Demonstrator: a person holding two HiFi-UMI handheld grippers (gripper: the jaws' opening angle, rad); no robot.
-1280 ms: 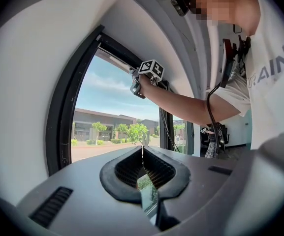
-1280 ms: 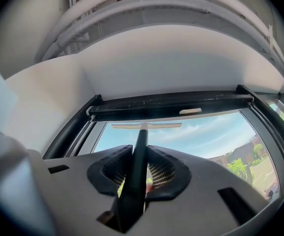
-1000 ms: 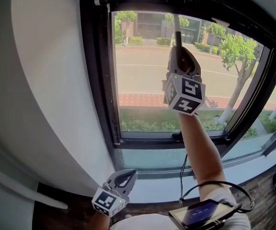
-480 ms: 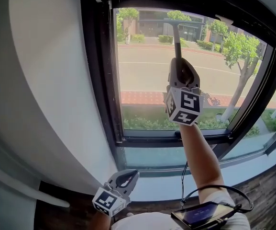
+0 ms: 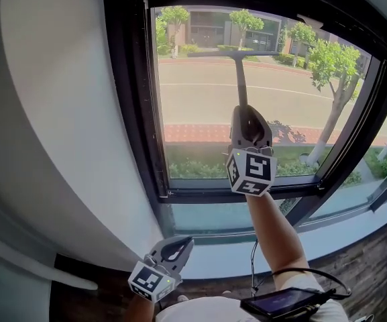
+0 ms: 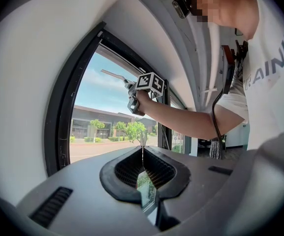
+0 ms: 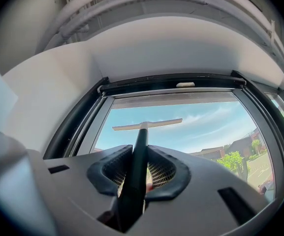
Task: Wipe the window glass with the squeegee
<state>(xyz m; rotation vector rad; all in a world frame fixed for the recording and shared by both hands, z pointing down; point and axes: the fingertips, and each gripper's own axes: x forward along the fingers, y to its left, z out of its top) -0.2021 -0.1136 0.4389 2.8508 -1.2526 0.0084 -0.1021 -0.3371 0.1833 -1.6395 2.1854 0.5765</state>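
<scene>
**Clerk:** Item one, squeegee [image 5: 239, 79]. Location?

**Keeper:** At the window glass [image 5: 200, 123], upper part of the pane. The blade [image 7: 147, 125] lies level, a little below the top of the black window frame [image 5: 130, 113], and the handle runs straight down from it. Contact with the glass looks likely but can't be confirmed. I judge it is placed high so one downward pull covers the pane.

**Clerk:** Item two, right gripper [image 5: 245, 121]. Condition?

**Keeper:** The jaws are clamped on the lower end of the squeegee handle, which passes up between both pads. The arm is raised and extended. Gripping at the handle's end probably gives reach toward the top of the glass.

**Clerk:** Item three, left gripper [image 5: 174, 249].

**Keeper:** The jaws are pressed together with nothing between them. It is held low by the person's body, below the sill and well apart from the glass. I read it as spare for a one-handed wipe, kept out of the way.

**Clerk:** Progress?

**Keeper:** The blade is high on the pane and most of the glass lies below it. No streaks or water show, so I cannot tell how much is wiped.
</scene>
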